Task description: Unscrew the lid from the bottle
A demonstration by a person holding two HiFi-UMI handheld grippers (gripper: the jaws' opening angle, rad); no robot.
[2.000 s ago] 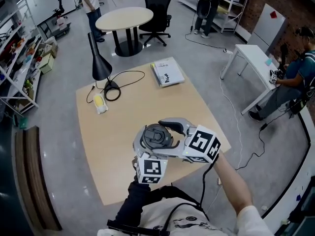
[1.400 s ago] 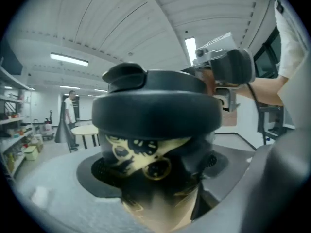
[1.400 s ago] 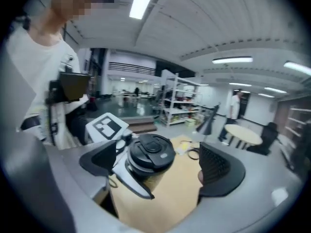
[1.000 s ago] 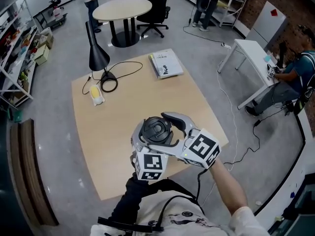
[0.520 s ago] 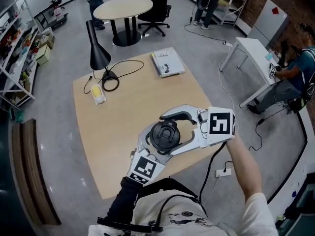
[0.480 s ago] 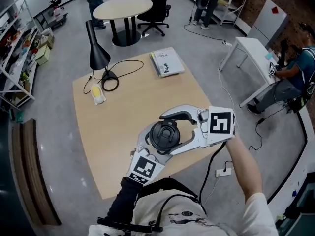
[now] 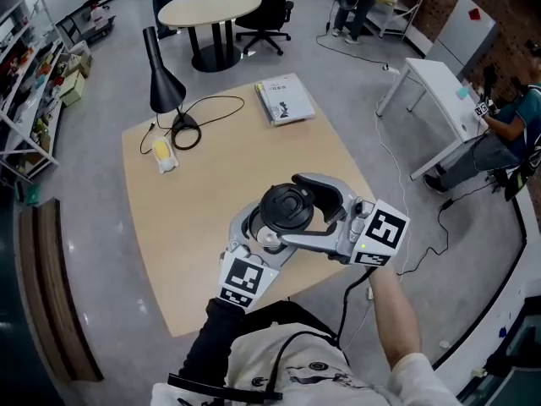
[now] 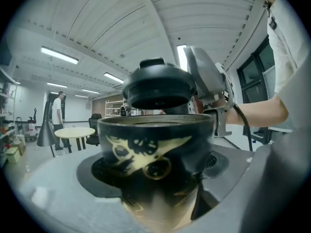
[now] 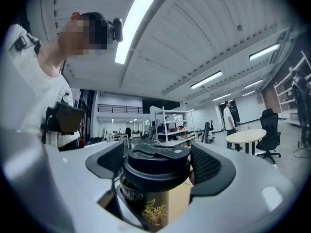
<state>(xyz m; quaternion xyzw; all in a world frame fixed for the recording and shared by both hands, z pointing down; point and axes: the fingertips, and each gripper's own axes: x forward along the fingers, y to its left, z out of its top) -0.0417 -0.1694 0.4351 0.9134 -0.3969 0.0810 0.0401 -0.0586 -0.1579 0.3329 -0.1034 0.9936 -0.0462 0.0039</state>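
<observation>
A black and gold bottle [image 8: 155, 149] stands upright in my left gripper [image 8: 155, 166], whose jaws are shut on its body. Its black lid [image 8: 158, 86] hangs just above the open rim with a gap under it. My right gripper [image 9: 155, 165] is shut on that lid [image 9: 155, 168], and the bottle [image 9: 154, 205] shows below it. In the head view the lid [image 7: 287, 207] sits up and to the right of the bottle's mouth [image 7: 265, 238]. Both the left gripper [image 7: 256, 242] and the right gripper [image 7: 297, 211] are held above the near part of the table.
A wooden table [image 7: 194, 201] lies below, bearing a black lamp [image 7: 161, 91] with a coiled cable, a yellow object [image 7: 162, 155] and a book [image 7: 286, 100]. A round table [image 7: 208, 5] and a white desk [image 7: 439, 100] with a seated person stand beyond.
The right gripper has swung round with the lid and raised it; the lid now sits off the bottle's mouth, shifted up and right. The left gripper keeps its hold.
</observation>
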